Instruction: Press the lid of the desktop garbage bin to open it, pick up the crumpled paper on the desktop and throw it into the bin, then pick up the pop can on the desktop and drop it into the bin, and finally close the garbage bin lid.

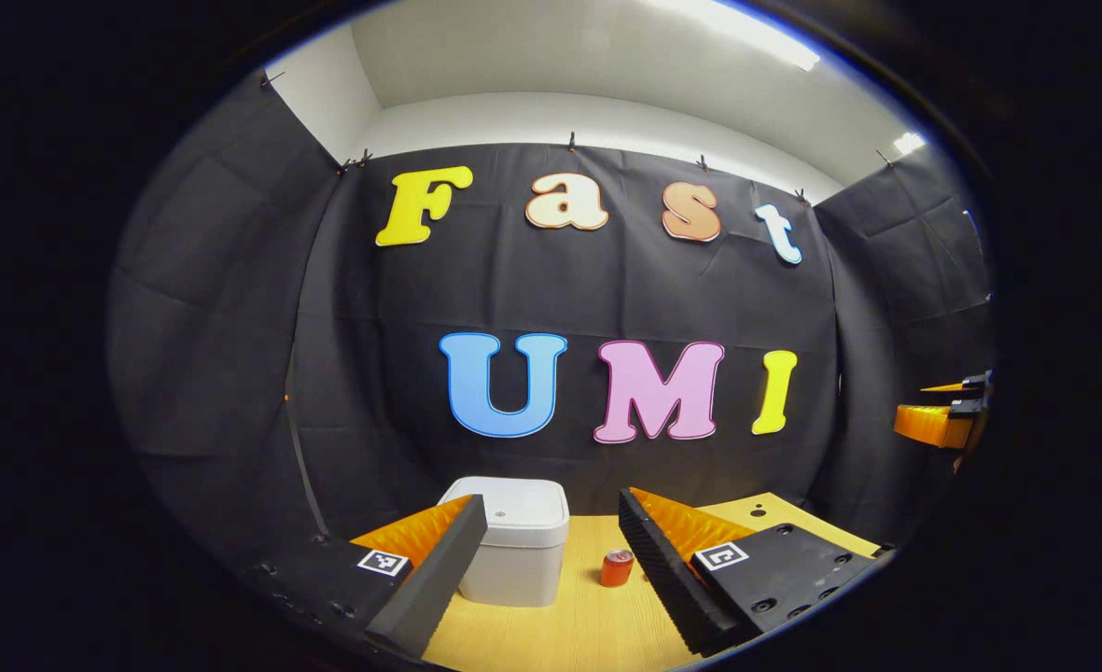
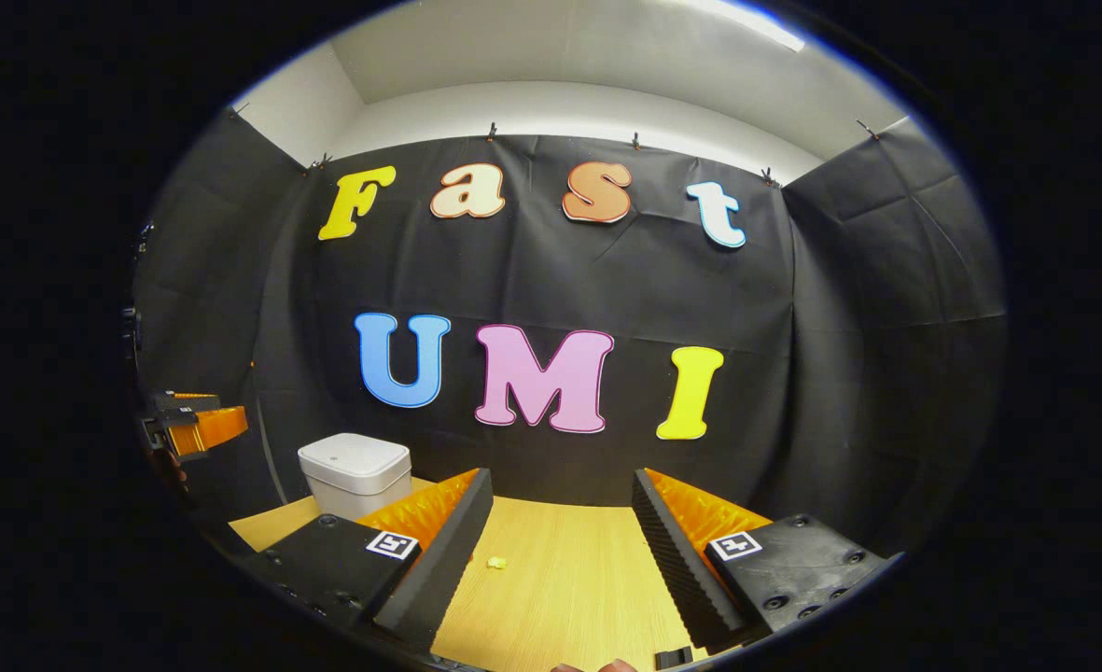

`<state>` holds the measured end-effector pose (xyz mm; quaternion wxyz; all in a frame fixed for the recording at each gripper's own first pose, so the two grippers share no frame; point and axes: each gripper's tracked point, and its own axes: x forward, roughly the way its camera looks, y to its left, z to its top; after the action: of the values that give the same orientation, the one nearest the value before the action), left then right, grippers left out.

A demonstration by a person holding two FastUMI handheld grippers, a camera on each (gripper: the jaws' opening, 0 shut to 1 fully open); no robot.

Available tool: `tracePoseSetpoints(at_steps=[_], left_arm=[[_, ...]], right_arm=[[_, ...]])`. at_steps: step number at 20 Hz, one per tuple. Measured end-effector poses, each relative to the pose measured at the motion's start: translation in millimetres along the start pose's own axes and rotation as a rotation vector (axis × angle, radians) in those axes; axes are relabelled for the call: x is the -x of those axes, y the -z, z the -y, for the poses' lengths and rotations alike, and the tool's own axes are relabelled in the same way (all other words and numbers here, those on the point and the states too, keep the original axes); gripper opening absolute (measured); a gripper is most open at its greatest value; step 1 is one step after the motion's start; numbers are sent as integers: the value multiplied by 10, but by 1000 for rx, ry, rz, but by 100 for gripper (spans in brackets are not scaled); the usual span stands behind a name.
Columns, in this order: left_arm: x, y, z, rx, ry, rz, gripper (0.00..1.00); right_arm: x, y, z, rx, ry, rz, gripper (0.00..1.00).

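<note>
Wood-grain yellow surface [image 1: 569, 625] spreads below both of my tongs, and everything I need sits on it. Biggest is the white bin [image 1: 518, 541], lid down flat, standing at the back near the black cloth wall; in the left gripper view it is dead ahead, partly behind my left finger, and in the right gripper view it stands off to the left. I judge the opening press is not yet done.

Next in size come the tongs themselves. My left tongs [image 1: 551, 569] are spread wide and hold nothing, raised above the surface and short of the bin. My right tongs [image 2: 560, 551] are likewise released and empty, with bare wood between the fingers.

Smaller is the pop can [image 1: 617, 567], red and upright, just beside the bin on its right. Smallest is a tiny yellowish scrap [image 2: 496, 562] on the surface near my right tongs' left finger; I take it for the crumpled paper, though it is too small to be sure.

What worries me: the bin looks light, so a press landing off-centre or at an angle could shove or tip it instead of releasing the lid, and a sliding bin could knock the can over and set it rolling. The paper is so small that my fingers could flick it away as they close.
</note>
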<state>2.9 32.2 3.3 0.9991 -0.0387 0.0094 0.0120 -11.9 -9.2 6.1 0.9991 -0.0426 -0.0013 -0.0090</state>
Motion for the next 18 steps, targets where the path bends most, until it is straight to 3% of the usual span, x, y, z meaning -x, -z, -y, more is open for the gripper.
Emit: tracePoseSetpoints(at_steps=[10,18], left_arm=[[-299,-72,-163,-15,60,-3,95],[-889,73,-407,-24,98,-57,95]], right_arm=[[92,-172,-39,23,23,20,97],[104,-381,-151,83,30,52,96]])
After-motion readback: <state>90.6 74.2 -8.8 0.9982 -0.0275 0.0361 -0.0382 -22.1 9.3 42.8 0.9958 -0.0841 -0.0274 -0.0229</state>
